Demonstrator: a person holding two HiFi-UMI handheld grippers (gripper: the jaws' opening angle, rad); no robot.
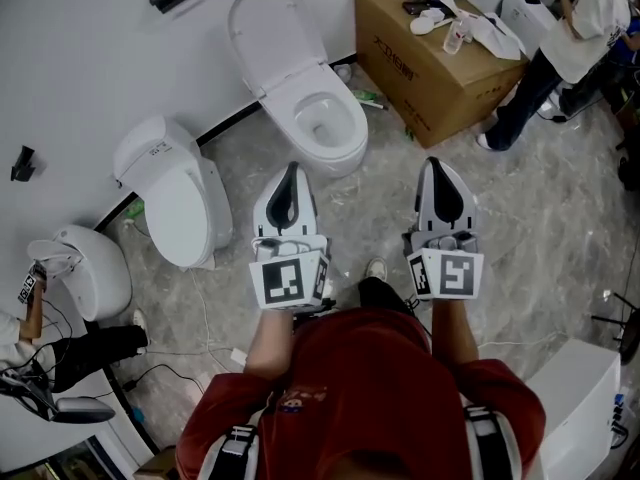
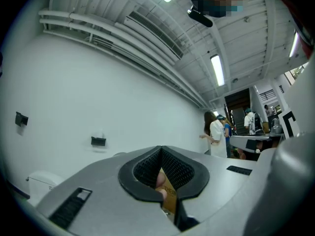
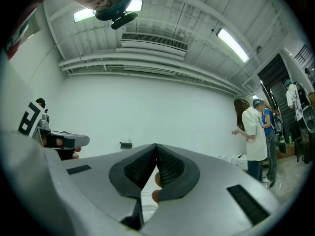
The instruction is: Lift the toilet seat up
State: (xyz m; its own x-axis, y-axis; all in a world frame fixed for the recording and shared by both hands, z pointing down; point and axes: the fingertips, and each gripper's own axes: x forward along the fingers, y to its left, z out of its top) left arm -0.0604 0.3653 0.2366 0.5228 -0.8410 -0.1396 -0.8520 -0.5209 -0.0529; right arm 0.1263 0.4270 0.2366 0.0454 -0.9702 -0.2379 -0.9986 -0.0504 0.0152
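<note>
Head view, left to right: left gripper [image 1: 291, 171] has its jaws clenched on nothing, open toilet [image 1: 300, 88] sits just ahead with its seat [image 1: 352, 130] apparently down under the raised lid [image 1: 268, 30], and right gripper [image 1: 434, 165] is clenched and empty too. Risk imo: closed tips skid off that glossy rim and the seat slams back.

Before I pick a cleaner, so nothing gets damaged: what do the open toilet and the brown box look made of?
The open toilet: probably glazed ceramic, white and glossy with smooth rounded curves. The brown box: likely cardboard, matte tan, sharp folded edges, printed side.
</note>
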